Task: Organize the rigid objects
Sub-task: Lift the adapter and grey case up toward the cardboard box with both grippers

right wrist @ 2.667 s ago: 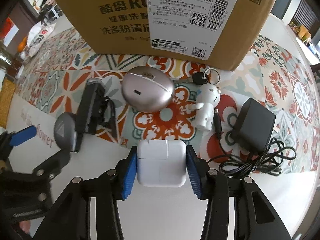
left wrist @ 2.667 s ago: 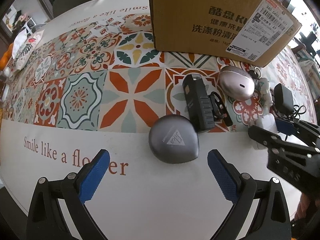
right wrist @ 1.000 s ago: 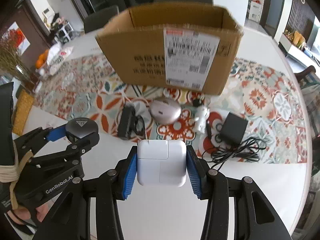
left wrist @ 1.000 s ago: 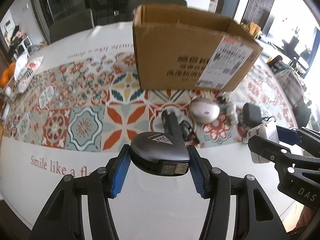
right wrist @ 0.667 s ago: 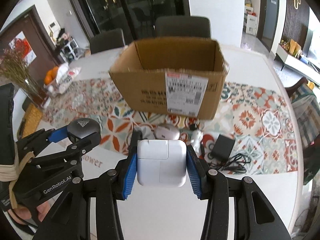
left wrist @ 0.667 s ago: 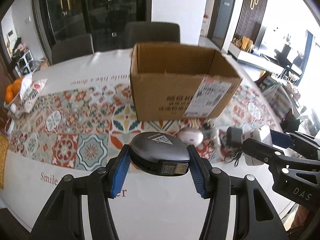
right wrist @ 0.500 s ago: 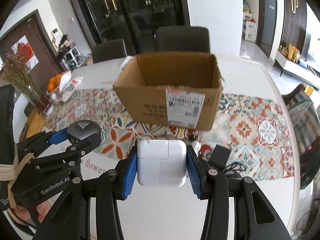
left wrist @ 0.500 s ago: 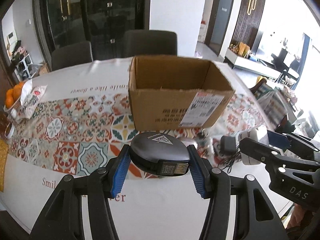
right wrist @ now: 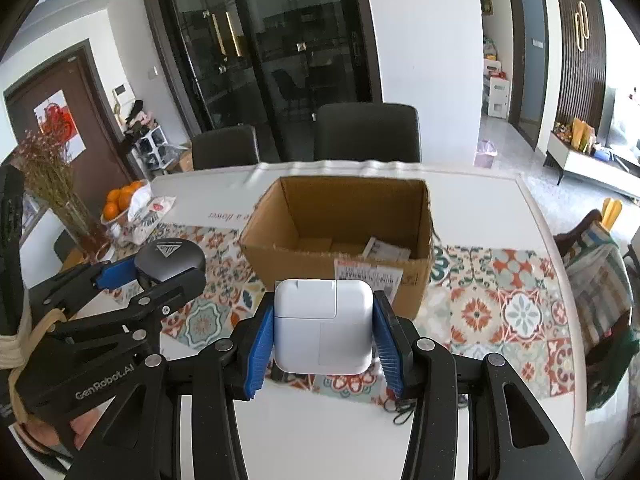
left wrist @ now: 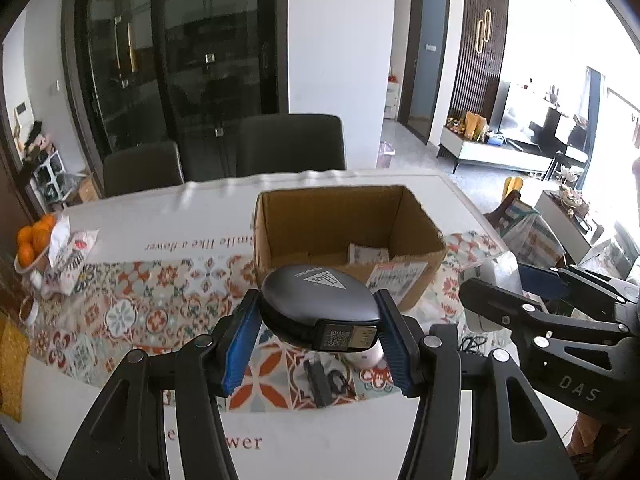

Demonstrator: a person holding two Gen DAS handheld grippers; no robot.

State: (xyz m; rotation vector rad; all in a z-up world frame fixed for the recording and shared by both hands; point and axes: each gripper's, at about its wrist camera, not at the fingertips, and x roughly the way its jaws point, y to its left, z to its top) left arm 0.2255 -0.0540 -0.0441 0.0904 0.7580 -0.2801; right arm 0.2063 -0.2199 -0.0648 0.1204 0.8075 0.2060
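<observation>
Between the blue pads of the left claw (left wrist: 318, 338) sits a dark grey oval case (left wrist: 318, 304), smooth and rounded like a pebble, with a pale triangular logo on its lid and a small sticker with a QR code on the edge facing the camera. The claw is closed on it at both sides and holds it in the air above the worktop (left wrist: 320, 440), in front of the near wall of the cardboard box (left wrist: 344, 232).

The right claw (right wrist: 323, 334) grips a white power adapter (right wrist: 323, 326), a glossy square block with rounded corners and a seam marking off its removable plug section; its blue pads press on the left and right faces. It too is lifted clear of the worktop, just in front of the box.

The box stands open-topped on a tiled-pattern tablecloth (right wrist: 500, 304), with a shipping label on its near wall and a paper slip lying inside on its floor. Below the grey case, a black clip-like device (left wrist: 318, 384) lies on the cloth. Oranges (right wrist: 120, 198) sit at the far left edge of the worktop.
</observation>
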